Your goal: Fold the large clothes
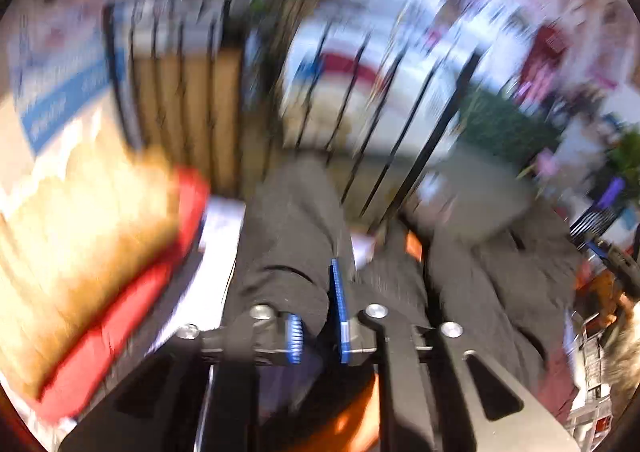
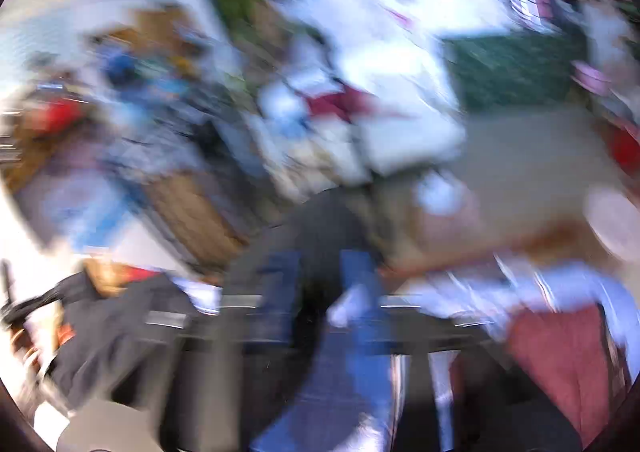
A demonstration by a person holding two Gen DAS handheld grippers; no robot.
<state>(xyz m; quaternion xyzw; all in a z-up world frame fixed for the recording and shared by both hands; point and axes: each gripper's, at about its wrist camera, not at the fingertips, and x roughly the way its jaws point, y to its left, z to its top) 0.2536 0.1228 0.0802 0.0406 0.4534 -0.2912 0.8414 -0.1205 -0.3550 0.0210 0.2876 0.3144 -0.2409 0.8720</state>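
The fold looks barely begun: the dark garment hangs bunched in the air, no neat crease showing. The left gripper points forward and pinches a fold of it between its blue pads. The right gripper is badly smeared; it probably grips dark cloth too, but I cannot tell.

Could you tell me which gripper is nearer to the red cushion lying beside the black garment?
Left. The left gripper grips the black garment right beside the red cushion. The right gripper holds dark cloth farther off; its view is too blurred to place the cushion.
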